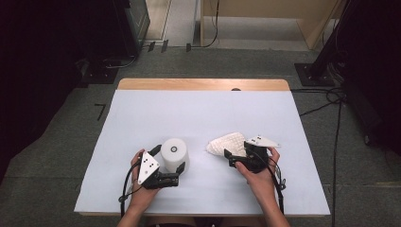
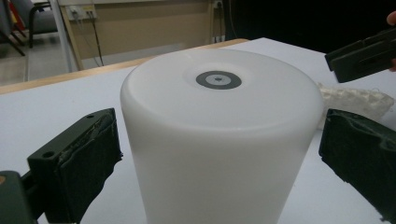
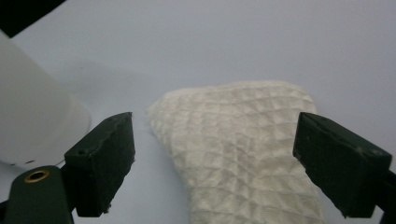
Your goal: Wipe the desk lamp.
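A white cylinder (image 1: 174, 150) with a small grey ring on top stands upright on the table, left of the middle. My left gripper (image 1: 171, 158) is open around it, and in the left gripper view the cylinder (image 2: 219, 140) stands between the pads (image 2: 88, 158) with a thin gap on each side. A cream quilted cloth (image 1: 227, 142) lies to the right. My right gripper (image 1: 229, 159) hovers open just over the cloth's near end. In the right gripper view the cloth (image 3: 233, 140) lies below the spread jaws, untouched, and the cylinder (image 3: 28, 116) is at the left.
A pale sheet covers the table (image 1: 189, 113), with a wooden strip (image 1: 203, 84) bare along the far edge. Cables (image 1: 331, 99) and a dark stand base (image 1: 312, 73) lie on the carpet to the right. The far half of the sheet is bare.
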Tool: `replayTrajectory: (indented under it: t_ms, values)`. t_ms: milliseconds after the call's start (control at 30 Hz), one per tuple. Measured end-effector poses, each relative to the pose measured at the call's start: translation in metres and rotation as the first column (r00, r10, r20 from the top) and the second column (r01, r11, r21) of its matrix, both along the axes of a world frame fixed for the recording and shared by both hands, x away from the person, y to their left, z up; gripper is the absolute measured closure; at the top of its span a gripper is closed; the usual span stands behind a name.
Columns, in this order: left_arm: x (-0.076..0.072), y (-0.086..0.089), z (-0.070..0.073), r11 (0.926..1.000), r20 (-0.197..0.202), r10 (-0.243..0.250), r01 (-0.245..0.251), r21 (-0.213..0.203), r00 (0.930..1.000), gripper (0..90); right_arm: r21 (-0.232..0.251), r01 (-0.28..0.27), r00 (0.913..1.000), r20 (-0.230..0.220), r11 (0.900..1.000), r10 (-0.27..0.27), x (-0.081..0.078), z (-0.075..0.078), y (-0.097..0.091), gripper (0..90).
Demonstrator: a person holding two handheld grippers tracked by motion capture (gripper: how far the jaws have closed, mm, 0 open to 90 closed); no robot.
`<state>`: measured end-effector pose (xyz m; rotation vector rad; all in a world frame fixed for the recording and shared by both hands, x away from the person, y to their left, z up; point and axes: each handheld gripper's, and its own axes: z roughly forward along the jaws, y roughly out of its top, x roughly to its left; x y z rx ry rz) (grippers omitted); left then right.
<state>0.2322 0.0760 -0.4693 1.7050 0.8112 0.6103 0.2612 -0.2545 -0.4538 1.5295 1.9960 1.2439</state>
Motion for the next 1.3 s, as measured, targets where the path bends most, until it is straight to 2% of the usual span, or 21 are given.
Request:
replayTrajectory:
  t_ms: [133,200,333,467,567,633,733,833,867,933,1000,1100,1200,1233,1300]
  values:
    - [0.0,-0.001,0.0,1.0,-0.001,-0.002,0.002,-0.001,1.0,0.0,-0.042,0.053,0.9983,-0.022,0.9977,-0.054,0.006,-0.012,0.003,13.1]
    - [0.0,-0.002,-0.001,1.0,-0.001,-0.004,0.004,0.002,1.0,0.0,-0.061,0.052,0.9977,-0.041,0.9968,-0.055,0.009,-0.02,0.005,13.1]
    - [0.0,-0.001,-0.001,1.0,0.0,-0.003,0.003,0.002,1.0,0.0,-0.134,0.055,0.9959,-0.064,0.9894,-0.064,0.011,-0.032,0.013,13.1]
    - [0.0,0.001,0.0,1.0,0.001,0.007,-0.007,-0.006,1.0,0.0,-0.206,0.065,0.9948,-0.063,0.9763,-0.08,0.01,-0.039,0.018,13.2]
    - [0.0,0.003,0.001,0.9999,0.0,0.011,-0.011,-0.011,0.9999,0.0,-0.241,0.082,0.9936,-0.055,0.9671,-0.098,0.01,-0.043,0.016,13.4]
    - [0.0,0.004,0.001,0.9998,0.001,0.015,-0.015,-0.01,0.9999,0.0,-0.271,0.098,0.9925,-0.044,0.9574,-0.114,0.01,-0.047,0.014,14.9]
    - [0.001,0.006,0.001,0.9997,-0.002,0.021,-0.021,-0.016,0.9998,0.0,-0.273,0.117,0.9907,-0.036,0.955,-0.131,0.008,-0.046,0.012,25.5]
    - [0.001,0.006,0.002,0.9997,-0.002,0.02,-0.02,-0.017,0.9998,0.0,-0.269,0.126,0.9908,-0.015,0.955,-0.135,0.006,-0.044,0.005,48.9]
    - [0.001,0.006,0.002,0.9997,-0.002,0.02,-0.02,-0.015,0.9998,0.0,-0.26,0.119,0.992,-0.011,0.9584,-0.126,0.006,-0.044,0.002,57.1]
    - [0.001,0.006,0.002,0.9997,-0.005,0.019,-0.019,-0.018,0.9998,0.0,-0.218,0.114,0.9926,-0.017,0.9692,-0.12,0.005,-0.041,-0.006,66.1]
    - [0.001,0.005,0.001,0.9997,-0.005,0.019,-0.019,-0.017,0.9998,0.0,-0.203,0.108,0.9934,-0.015,0.9731,-0.113,0.005,-0.039,-0.011,70.2]
    - [0.001,0.005,0.001,0.9997,-0.005,0.018,-0.018,-0.019,0.9998,0.0,-0.202,0.1,0.9949,0.033,0.9743,-0.095,0.0,-0.033,-0.008,71.8]
    - [0.002,0.004,0.001,0.9997,-0.005,0.013,-0.013,-0.019,0.9999,0.0,-0.183,0.048,0.9942,0.104,0.982,-0.03,-0.007,-0.023,0.002,71.9]
    - [0.002,0.004,0.001,0.9998,-0.006,0.012,-0.012,-0.015,0.9999,0.0,-0.188,0.029,0.993,0.118,0.9817,-0.007,-0.009,-0.021,0.006,71.6]
    - [0.002,0.004,0.001,0.9998,-0.008,0.011,-0.011,-0.014,0.9999,0.0,-0.194,-0.008,0.9945,0.101,0.9811,0.028,-0.01,-0.02,0.013,70.1]
